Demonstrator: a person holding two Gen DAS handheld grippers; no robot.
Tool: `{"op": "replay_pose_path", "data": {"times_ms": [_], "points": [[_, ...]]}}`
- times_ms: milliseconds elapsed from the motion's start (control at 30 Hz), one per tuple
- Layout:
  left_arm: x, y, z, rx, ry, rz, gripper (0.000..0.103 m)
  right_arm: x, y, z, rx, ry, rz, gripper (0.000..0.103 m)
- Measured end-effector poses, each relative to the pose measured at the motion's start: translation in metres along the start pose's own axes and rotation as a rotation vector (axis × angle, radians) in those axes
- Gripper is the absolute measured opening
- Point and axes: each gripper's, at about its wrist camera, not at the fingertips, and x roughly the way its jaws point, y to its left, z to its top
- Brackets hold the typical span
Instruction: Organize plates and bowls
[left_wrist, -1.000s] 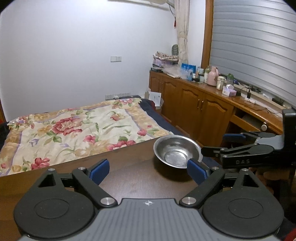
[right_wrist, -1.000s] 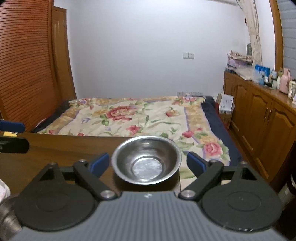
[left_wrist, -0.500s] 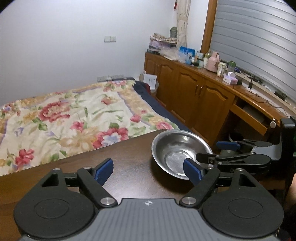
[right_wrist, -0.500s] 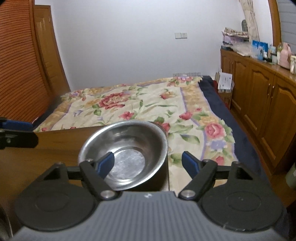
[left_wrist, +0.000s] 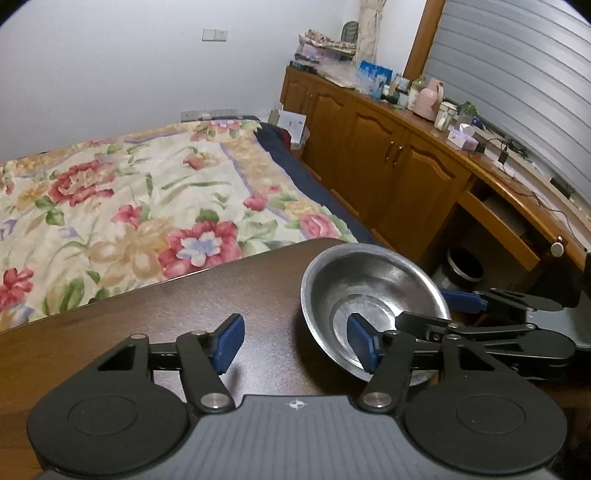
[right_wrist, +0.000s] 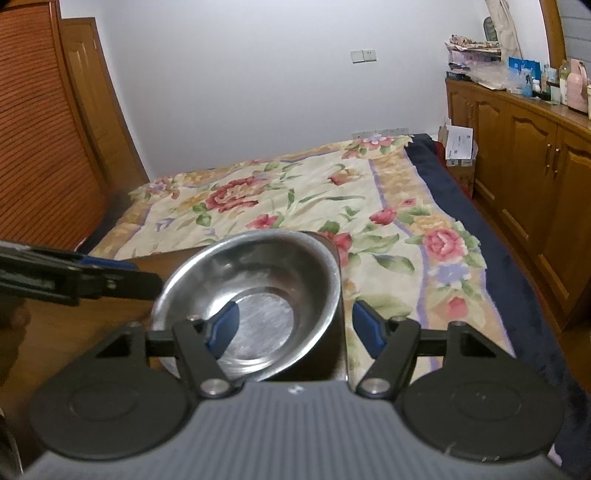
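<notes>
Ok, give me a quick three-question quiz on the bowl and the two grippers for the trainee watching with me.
1. True or false: the left gripper is shut on the steel bowl.
2. The bowl is at which part of the wooden table? A) its middle B) its corner C) none, it lies on the bed
3. How many fingers of the right gripper are inside the bowl?

Key: 1. False: it is open, with nothing between its fingers. 2. B. 3. One: the other is outside the rim.
</notes>
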Motion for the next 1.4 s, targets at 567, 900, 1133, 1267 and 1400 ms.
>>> {"op": "replay_pose_path", "data": {"times_ms": [567, 900, 1133, 1267, 1400], "points": [[0.017, 0.004, -0.001, -0.03, 0.058, -0.038, 0.023, 0.008, 0.009, -0.003, 0.016, 0.041, 0.056, 0.032], [-0.012, 0.005, 0.003, -0.044, 0.02, -0.043, 0.019, -0.008, 0.016, 0.007, 0.041, 0.01, 0.096, 0.025], [-0.045, -0.002, 0.007, -0.022, -0.051, -0.036, 0.019, -0.031, 0.027, 0.018, 0.012, -0.037, 0.11, 0.025], [-0.061, -0.007, 0.006, -0.008, -0.083, -0.026, 0.019, -0.04, 0.032, 0.021, -0.001, -0.055, 0.115, 0.025], [-0.077, -0.011, 0.003, 0.002, -0.109, -0.022, 0.02, -0.05, 0.037, 0.023, -0.015, -0.074, 0.118, 0.025]]}}
